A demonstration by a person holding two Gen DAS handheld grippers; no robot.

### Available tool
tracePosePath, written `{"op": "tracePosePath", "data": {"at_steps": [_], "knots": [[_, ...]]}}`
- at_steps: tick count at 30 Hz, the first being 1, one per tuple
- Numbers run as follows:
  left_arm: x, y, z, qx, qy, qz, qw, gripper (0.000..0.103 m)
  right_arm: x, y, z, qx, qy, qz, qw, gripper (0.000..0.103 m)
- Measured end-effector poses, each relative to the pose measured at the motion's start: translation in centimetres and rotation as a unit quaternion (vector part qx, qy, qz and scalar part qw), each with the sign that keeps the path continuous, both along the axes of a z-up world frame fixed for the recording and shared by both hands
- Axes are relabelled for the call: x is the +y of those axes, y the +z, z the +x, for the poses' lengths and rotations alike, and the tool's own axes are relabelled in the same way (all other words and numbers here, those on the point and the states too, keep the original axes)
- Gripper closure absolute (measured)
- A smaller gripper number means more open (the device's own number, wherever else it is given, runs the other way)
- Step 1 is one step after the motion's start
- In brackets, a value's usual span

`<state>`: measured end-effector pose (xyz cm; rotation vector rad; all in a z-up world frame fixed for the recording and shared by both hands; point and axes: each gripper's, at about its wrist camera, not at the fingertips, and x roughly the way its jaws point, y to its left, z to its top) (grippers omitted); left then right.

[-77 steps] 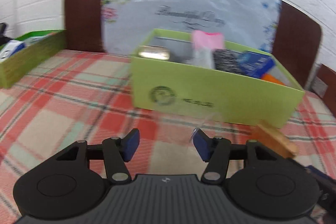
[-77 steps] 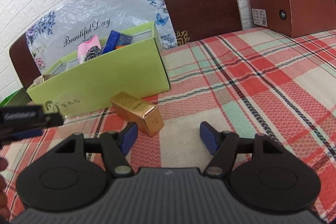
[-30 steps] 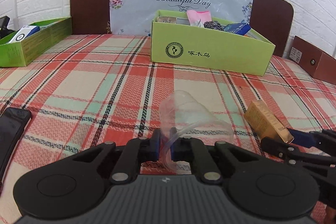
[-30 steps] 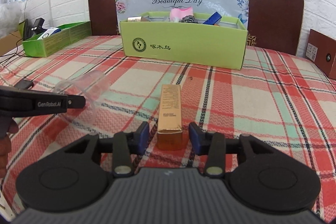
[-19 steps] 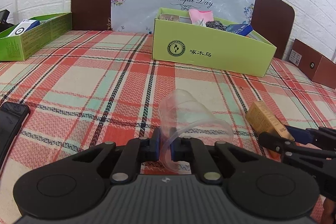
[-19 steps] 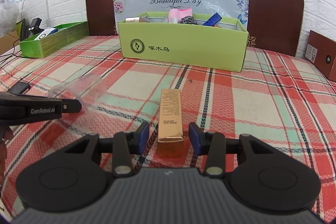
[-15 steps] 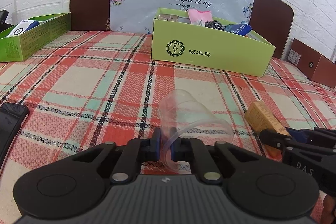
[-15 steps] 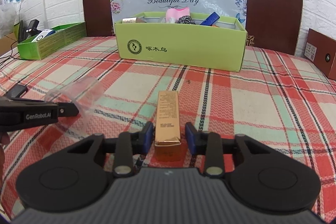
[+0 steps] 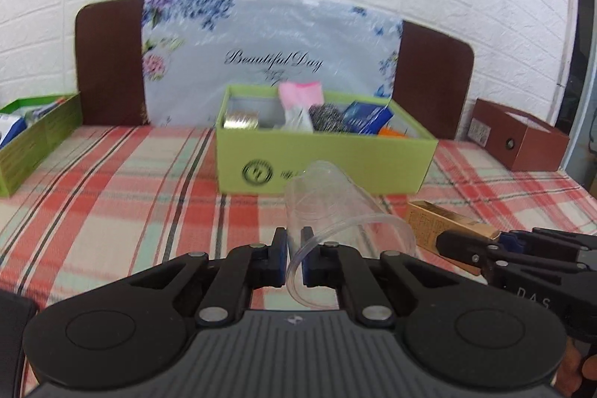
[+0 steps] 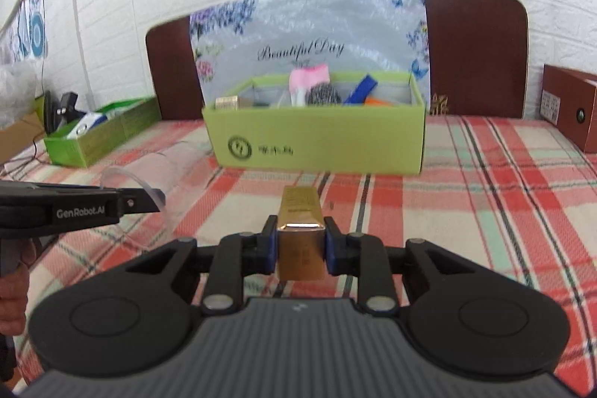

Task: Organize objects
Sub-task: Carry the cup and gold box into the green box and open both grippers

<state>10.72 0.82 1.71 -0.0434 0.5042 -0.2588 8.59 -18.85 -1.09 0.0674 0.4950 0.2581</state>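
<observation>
My left gripper point(image 9: 294, 260) is shut on the rim of a clear plastic cup point(image 9: 335, 207), which lies tilted with its base pointing away, lifted off the plaid cloth. My right gripper point(image 10: 300, 248) is shut on a gold box point(image 10: 300, 226), held lengthwise and raised above the cloth. Ahead stands a light green box point(image 9: 324, 159) point(image 10: 317, 137) holding a pink packet, a steel scourer, a blue box and other items. In the right wrist view the left gripper point(image 10: 149, 202) and the cup point(image 10: 168, 170) show at the left. The gold box point(image 9: 436, 219) shows at the right of the left wrist view.
A second green box point(image 9: 33, 137) point(image 10: 100, 133) with small items sits at the far left. A brown box point(image 9: 522, 144) point(image 10: 571, 107) stands at the right by the wall. A dark headboard with a flowered plastic sheet point(image 9: 268, 62) backs the bed. A black phone edge point(image 9: 15, 331) lies at lower left.
The right gripper has closed on the gold box. Both grippers have risen with the cup and the gold box, and the green box now looks nearer and lower in view.
</observation>
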Motion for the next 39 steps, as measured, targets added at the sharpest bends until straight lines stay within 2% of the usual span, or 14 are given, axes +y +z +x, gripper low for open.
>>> {"op": "tracePosePath", "data": {"at_steps": [5,11,13,18,25,26,27,28,29,30,31,35,37,39], "knots": [[-1.3,2.6,1.9,-0.029,-0.018,0.004,0.9994,0.097,-0.6,2.3,1.6,-0.034,-0.001,0.006,0.999,0.08],[-2.2,4.7,6.0,-0.04,-0.009,0.001,0.9991,0.097,-0.9,5.0,4.5,-0.089,-0.014,0.003,0.996,0.08],[-2.2,5.2,8.1,-0.031,-0.008,-0.007,0.9995,0.097,-0.7,5.5,6.0,-0.105,-0.023,0.0,0.994,0.08],[-2.2,5.2,13.7,-0.005,0.002,-0.021,0.9998,0.097,0.5,5.5,10.3,-0.133,-0.038,-0.028,0.99,0.08],[-1.8,5.1,18.8,-0.041,0.032,-0.02,0.9985,0.097,1.3,4.1,16.2,-0.147,-0.064,-0.047,0.986,0.08],[-1.8,4.9,19.1,-0.053,0.031,-0.021,0.9979,0.096,1.4,3.7,16.9,-0.152,-0.067,-0.05,0.985,0.08],[-1.9,4.5,19.6,-0.062,0.025,-0.015,0.9976,0.081,1.6,3.3,17.5,-0.157,-0.067,-0.051,0.984,0.079],[-2.0,4.2,20.0,-0.052,0.022,-0.001,0.9984,0.064,1.8,2.8,18.3,-0.16,-0.066,-0.057,0.983,0.076],[-1.9,3.9,20.3,-0.038,0.029,0.009,0.9988,0.033,2.1,2.3,19.1,-0.156,-0.059,-0.068,0.984,0.068],[-1.6,3.5,20.1,-0.033,0.046,0.014,0.9983,0.023,2.4,1.9,19.7,-0.143,-0.048,-0.083,0.985,0.044],[-1.1,3.3,19.5,-0.045,0.056,0.011,0.9974,0.023,2.6,1.5,19.7,-0.137,-0.048,-0.091,0.985,0.029],[0.5,2.8,17.9,-0.055,0.055,0.003,0.997,0.022,2.4,0.4,16.2,-0.203,-0.054,-0.092,0.973,0.0],[0.8,2.5,17.3,-0.05,0.061,0.003,0.9969,0.022,2.5,-0.2,14.6,-0.216,-0.056,-0.103,0.969,0.0],[1.1,2.5,16.4,-0.049,0.065,0.005,0.9967,0.022,2.7,-0.6,13.7,-0.199,-0.045,-0.109,0.973,0.0]]}}
